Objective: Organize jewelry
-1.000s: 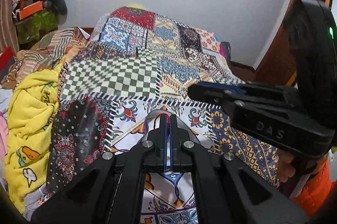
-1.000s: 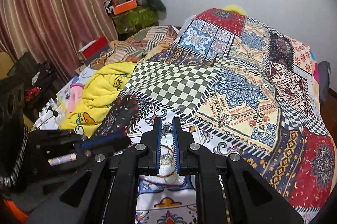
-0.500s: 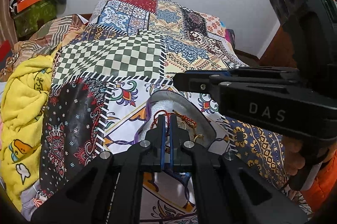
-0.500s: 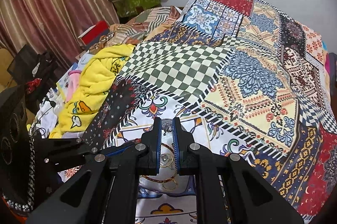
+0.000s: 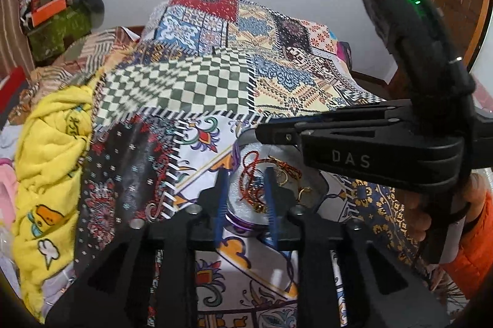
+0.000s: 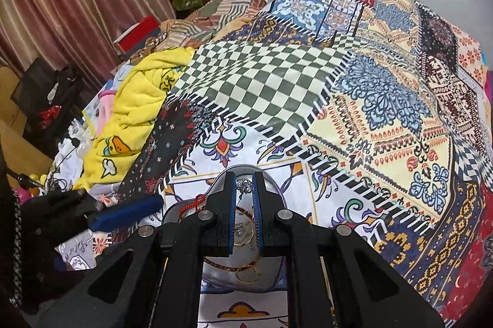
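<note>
Left wrist cam: left gripper [image 5: 245,198], jaws apart, is hovering over red cord [image 5: 252,177] in silver dish [image 5: 246,218] on bed. Right gripper [image 6: 245,195] is pinching silver trinket [image 6: 244,184]. Lower gently w/o snagging the tangle.

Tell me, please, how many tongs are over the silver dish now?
2. The left tongs hang open over the silver dish above the red cord; the right tongs pinch a small silver piece over it.

The right tongs [image 5: 262,134] hide the silver dish's [image 5: 246,209] far rim (left view).
</note>
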`<state>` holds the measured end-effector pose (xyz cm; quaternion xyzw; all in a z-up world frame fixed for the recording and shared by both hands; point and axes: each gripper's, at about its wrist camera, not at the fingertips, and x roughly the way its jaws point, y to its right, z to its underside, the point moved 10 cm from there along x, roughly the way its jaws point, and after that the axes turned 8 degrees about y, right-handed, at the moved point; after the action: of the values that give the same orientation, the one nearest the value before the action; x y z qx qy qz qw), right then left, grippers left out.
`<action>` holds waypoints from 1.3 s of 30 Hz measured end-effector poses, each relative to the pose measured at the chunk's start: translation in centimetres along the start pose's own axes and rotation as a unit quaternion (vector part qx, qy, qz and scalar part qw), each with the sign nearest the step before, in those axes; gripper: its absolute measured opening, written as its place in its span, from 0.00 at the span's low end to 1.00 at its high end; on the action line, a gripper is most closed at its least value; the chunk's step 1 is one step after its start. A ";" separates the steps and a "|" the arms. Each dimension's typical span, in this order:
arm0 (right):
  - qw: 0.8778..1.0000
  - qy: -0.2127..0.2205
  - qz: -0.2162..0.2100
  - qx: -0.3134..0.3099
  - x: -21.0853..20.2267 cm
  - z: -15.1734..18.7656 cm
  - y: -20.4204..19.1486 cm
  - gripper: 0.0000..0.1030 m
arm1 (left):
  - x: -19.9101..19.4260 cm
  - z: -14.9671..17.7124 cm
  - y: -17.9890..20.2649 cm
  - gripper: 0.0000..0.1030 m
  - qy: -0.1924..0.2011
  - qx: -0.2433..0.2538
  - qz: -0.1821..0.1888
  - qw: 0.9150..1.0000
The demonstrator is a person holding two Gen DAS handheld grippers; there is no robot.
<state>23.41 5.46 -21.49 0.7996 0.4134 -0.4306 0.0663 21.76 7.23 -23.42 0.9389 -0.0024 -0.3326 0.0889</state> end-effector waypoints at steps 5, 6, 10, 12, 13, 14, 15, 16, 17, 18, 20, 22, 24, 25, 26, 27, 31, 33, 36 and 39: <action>1.000 -0.008 -0.002 -0.007 -0.4 0.2 -0.5 0.14 | -0.3 -0.4 -0.6 0.26 0.004 0.000 -0.009 1.000; 1.000 -0.002 0.004 -0.011 -0.8 0.1 -0.5 0.17 | -0.4 -0.5 -0.8 0.26 0.005 -0.003 -0.010 1.000; 0.999 0.019 0.019 -0.023 -2.4 -0.6 -0.5 0.21 | -0.9 -0.9 -1.1 0.26 0.011 -0.009 -0.013 1.000; 0.999 0.032 0.027 -0.023 -3.2 -1.0 -0.3 0.21 | -1.4 -1.2 -1.1 0.26 0.016 -0.009 -0.014 1.000; 0.999 0.039 0.029 -0.022 -3.9 -1.2 -0.2 0.21 | -1.8 -1.5 -1.0 0.26 0.020 -0.008 -0.016 1.000; 0.998 0.045 0.030 -0.021 -4.5 -1.4 -0.3 0.21 | -2.1 -1.7 -0.9 0.26 0.023 -0.008 -0.016 1.000; 0.998 0.051 0.031 -0.019 -5.1 -1.6 -0.3 0.21 | -2.4 -1.9 -0.9 0.26 0.026 -0.007 -0.016 0.999; 0.998 0.058 0.031 -0.017 -5.7 -1.8 -0.4 0.21 | -2.9 -2.2 -0.7 0.26 0.032 -0.007 -0.016 0.999; 0.997 0.065 0.032 -0.014 -6.5 -1.9 -0.4 0.21 | -3.3 -2.5 -0.5 0.26 0.036 -0.007 -0.014 0.999; 0.997 0.075 0.032 -0.012 -7.5 -2.0 -0.5 0.21 | -3.7 -2.7 -0.4 0.26 0.039 -0.007 -0.013 0.999; 0.995 0.089 0.038 -0.012 -9.0 -2.1 -0.8 0.21 | -5.0 -3.4 0.2 0.26 0.052 -0.004 -0.011 0.999; 0.993 0.105 0.048 -0.016 -10.7 -2.2 -1.2 0.21 | -6.3 -4.0 0.8 0.26 0.064 0.002 -0.009 0.998; 0.990 0.129 0.057 -0.019 -12.9 -2.4 -1.8 0.21 | -7.9 -4.7 1.4 0.26 0.080 0.008 -0.007 0.997; 0.988 0.141 0.059 -0.019 -13.9 -2.5 -2.1 0.21 | -9.1 -5.2 1.9 0.26 0.092 0.011 -0.006 0.996; 0.986 0.154 0.061 -0.020 -15.0 -2.6 -2.3 0.21 | -10.1 -5.7 2.3 0.26 0.103 0.014 -0.006 0.995; 0.983 0.169 0.063 -0.019 -16.4 -2.8 -2.7 0.21 | -11.1 -6.0 2.6 0.26 0.111 0.016 -0.005 0.994; 0.971 0.227 0.073 -0.017 -21.3 -3.0 -4.2 0.21 | -16.2 -7.7 4.1 0.28 0.161 0.028 -0.001 0.986; 0.962 0.260 0.082 -0.019 -24.1 -2.9 -5.2 0.21 | -18.9 -8.3 4.9 0.33 0.190 0.036 -0.003 0.981; 0.948 0.302 0.092 -0.027 -27.4 -2.7 -6.8 0.22 | -23.4 -9.2 6.2 0.41 0.239 0.046 -0.004 0.970; 0.935 0.339 0.102 -0.033 -30.0 -2.2 -8.4 0.39 | -26.6 -9.6 7.1 0.47 0.273 0.050 -0.005 0.961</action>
<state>10.16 -6.21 4.22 0.9334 0.3413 -0.1107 -0.0074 7.40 3.54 1.74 0.9972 0.0102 -0.0636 0.0377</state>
